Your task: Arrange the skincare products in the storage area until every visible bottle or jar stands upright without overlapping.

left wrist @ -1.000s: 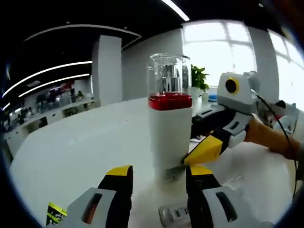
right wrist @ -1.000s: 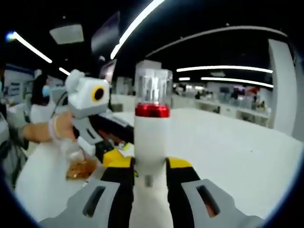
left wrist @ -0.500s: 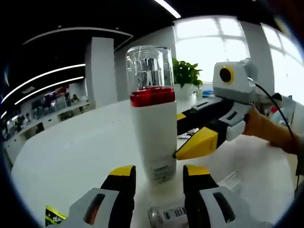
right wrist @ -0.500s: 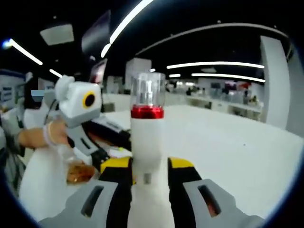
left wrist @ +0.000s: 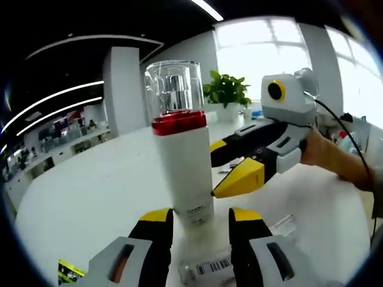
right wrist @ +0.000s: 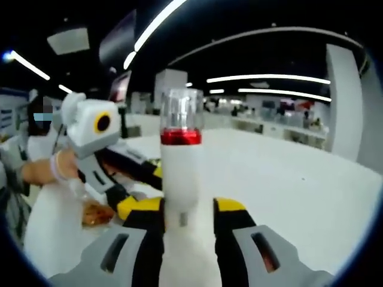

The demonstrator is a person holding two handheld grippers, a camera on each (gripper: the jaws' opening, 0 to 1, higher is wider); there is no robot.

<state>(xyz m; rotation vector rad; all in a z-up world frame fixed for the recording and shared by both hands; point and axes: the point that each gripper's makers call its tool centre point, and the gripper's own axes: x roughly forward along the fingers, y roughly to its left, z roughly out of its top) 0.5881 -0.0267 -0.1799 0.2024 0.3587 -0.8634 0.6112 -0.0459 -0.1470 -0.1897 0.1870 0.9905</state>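
Note:
A white bottle (left wrist: 182, 167) with a red band and a clear cap stands upright on the white table (left wrist: 90, 191). My left gripper (left wrist: 200, 226) is open just in front of it, and a small clear bottle (left wrist: 206, 267) lies on its side low between the jaws. My right gripper (left wrist: 230, 170) comes in from the right with its yellow tips beside the bottle's wall. In the right gripper view the white bottle (right wrist: 181, 170) stands just past my open right gripper (right wrist: 188, 209), with a gap at each side. The left gripper (right wrist: 140, 179) reaches in from the left.
An amber jar (right wrist: 96, 213) sits on the table at the left, under a person's hand (right wrist: 57, 167). Another small clear piece (left wrist: 284, 224) lies right of my left jaws. A potted plant (left wrist: 226, 92) stands at the table's far side. The table (right wrist: 299, 191) stretches away to the right.
The right gripper's jaws have spread and drawn back from the white bottle, which now stands free. The left gripper view has shifted, so the bottle sits further left in it.

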